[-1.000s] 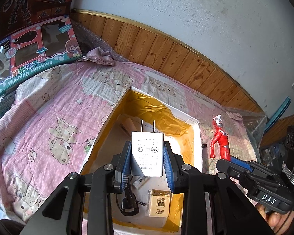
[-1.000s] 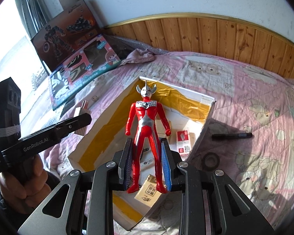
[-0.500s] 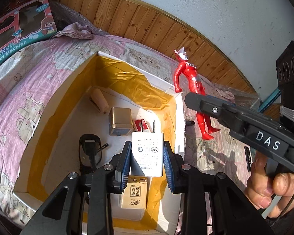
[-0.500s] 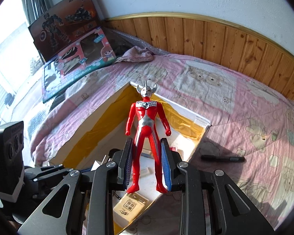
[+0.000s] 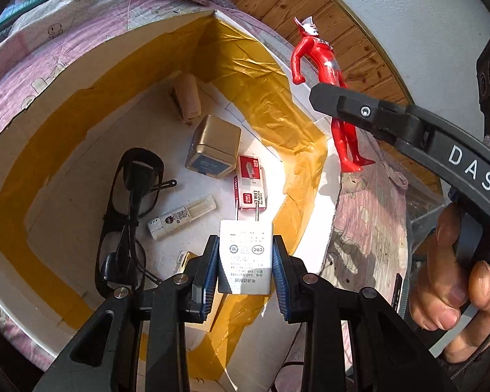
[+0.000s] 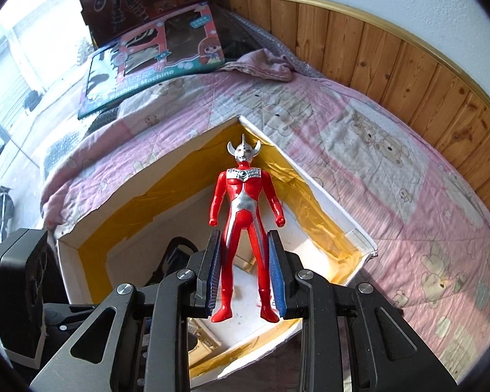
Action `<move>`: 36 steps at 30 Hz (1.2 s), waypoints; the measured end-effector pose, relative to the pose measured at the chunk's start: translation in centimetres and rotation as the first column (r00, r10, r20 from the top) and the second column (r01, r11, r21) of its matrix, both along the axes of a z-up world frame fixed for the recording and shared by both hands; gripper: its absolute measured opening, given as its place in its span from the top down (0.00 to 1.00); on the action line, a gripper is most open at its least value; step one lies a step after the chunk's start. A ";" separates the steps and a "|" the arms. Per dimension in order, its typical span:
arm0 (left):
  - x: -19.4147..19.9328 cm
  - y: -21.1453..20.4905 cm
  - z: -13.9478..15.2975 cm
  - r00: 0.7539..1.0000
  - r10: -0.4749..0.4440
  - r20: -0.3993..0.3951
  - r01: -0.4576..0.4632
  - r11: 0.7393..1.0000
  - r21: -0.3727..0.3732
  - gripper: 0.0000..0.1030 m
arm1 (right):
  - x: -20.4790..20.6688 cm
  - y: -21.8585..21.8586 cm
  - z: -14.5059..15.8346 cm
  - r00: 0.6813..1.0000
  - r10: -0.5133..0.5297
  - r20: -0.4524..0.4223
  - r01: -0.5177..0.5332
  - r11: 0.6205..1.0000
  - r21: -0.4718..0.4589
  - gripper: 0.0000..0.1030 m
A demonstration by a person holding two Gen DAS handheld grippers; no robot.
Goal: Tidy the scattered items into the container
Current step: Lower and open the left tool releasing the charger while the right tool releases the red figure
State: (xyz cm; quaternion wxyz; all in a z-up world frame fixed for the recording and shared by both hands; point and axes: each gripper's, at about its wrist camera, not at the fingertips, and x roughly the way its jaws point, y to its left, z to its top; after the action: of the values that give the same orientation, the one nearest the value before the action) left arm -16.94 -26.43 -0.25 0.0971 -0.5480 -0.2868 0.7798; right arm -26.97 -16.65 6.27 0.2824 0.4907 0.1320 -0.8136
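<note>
Left gripper [image 5: 245, 263] fingers clamp the charger [image 5: 246, 261], prongs pointing ahead over the box [image 5: 121, 49], nearer than the right gripper's [image 6: 244, 268] gripped figure [image 6: 245, 215].

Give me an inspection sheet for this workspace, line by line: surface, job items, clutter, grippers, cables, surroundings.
Surface: pink bear-print quilt on a bed.
Container: open white box lined with yellow tape, resting on the quilt.
Job's things: white charger plug and red toy figure, both held above the box.
Already in box: gold cube, red staple boxes, white tube, beige roll.
Clutter: nothing seen loose on the quilt in these views.
Grippers: left gripper shut on the plug; right gripper shut on the figure's legs.
Cables: black cord coiled inside the box.
Surroundings: wood-panelled wall, two toy boxes at the bed's far end.
</note>
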 end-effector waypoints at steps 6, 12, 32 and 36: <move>-0.4 0.3 0.1 0.998 0.054 0.013 -0.053 0.999 -0.005 0.69 | -1.5 -0.4 -1.9 0.998 0.047 0.030 -0.049 0.996 0.074 0.73; -1.0 -0.2 -0.9 0.988 0.143 0.055 -0.141 0.989 -0.036 0.69 | -2.3 -1.1 -3.5 0.991 0.116 0.061 -0.122 0.986 0.112 0.72; -3.6 1.4 -3.1 0.986 0.120 0.118 -0.120 0.993 -0.007 0.61 | -4.6 -1.4 -6.3 0.990 0.141 0.022 -0.143 0.971 0.191 0.68; -2.8 0.5 -2.5 0.989 0.118 0.094 -0.119 0.993 0.008 0.56 | -4.3 -0.1 -5.6 0.997 0.080 0.022 -0.082 0.987 0.136 0.68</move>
State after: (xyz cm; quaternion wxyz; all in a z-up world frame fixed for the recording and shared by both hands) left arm -19.78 -25.89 -2.73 0.0409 -0.5653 -0.3285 0.7556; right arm -31.31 -16.72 0.68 0.2820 0.5097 0.2053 -0.7865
